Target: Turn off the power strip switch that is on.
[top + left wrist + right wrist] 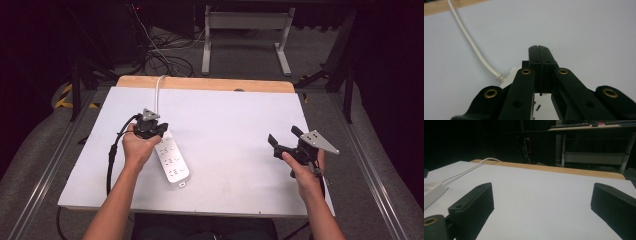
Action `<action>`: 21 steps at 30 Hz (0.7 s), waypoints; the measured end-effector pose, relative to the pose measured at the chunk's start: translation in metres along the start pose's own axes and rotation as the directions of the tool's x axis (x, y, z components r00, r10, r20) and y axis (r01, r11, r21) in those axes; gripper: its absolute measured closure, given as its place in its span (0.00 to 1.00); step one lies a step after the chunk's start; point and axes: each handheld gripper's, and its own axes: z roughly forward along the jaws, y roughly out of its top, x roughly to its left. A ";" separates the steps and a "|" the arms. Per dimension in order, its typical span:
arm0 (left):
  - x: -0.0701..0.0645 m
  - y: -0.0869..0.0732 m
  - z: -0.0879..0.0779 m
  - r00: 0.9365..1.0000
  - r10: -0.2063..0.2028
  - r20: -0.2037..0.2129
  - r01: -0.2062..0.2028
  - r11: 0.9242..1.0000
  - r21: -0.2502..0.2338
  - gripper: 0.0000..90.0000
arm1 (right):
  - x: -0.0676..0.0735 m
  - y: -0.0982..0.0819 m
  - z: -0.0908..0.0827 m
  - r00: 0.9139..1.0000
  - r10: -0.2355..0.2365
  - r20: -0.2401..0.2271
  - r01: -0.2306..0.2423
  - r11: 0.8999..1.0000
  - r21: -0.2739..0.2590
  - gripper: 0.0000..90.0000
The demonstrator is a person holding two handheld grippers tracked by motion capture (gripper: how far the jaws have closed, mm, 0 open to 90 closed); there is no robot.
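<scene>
White power strip (172, 161) lies flat, cord (159, 90) trailing away.

A white board (240, 125) covers most of the wooden table (210, 83). Beyond the table's far edge stands a grey metal desk frame (245, 30), and dark cables (160, 55) lie tangled on the floor to that frame's left.
</scene>
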 end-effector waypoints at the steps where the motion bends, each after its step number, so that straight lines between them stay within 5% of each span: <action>1: 0.001 0.000 -0.003 1.000 -0.005 0.000 0.005 1.000 -0.025 1.00 | 0.000 0.000 0.000 1.000 -0.001 0.001 0.001 1.000 0.001 0.06; 4: 0.006 0.000 -0.016 1.000 -0.005 -0.016 0.003 0.996 -0.093 1.00 | 0.000 0.000 -0.001 1.000 -0.002 0.001 0.002 1.000 0.002 0.06; 9: 0.014 -0.003 -0.032 1.000 -0.022 -0.020 0.017 0.978 -0.207 1.00 | 0.000 0.000 0.000 1.000 -0.003 0.004 0.003 1.000 0.002 0.06; 11: 0.019 -0.006 -0.045 0.999 -0.019 -0.028 0.010 0.955 -0.297 1.00 | 0.001 0.000 0.000 1.000 -0.007 0.003 0.007 1.000 0.004 0.06; 12: 0.019 -0.006 -0.045 0.999 -0.019 -0.028 0.010 0.955 -0.297 1.00 | 0.001 0.000 0.000 1.000 -0.007 0.003 0.007 1.000 0.004 0.06; 16: 0.024 -0.012 -0.067 0.996 -0.023 -0.085 -0.010 0.931 -0.366 1.00 | 0.001 0.000 0.000 1.000 -0.007 0.003 0.007 1.000 0.004 0.06; 21: 0.029 -0.021 -0.084 0.993 -0.034 -0.110 -0.013 0.914 -0.405 1.00 | 0.002 0.000 0.000 1.000 -0.011 0.005 0.011 1.000 0.004 0.06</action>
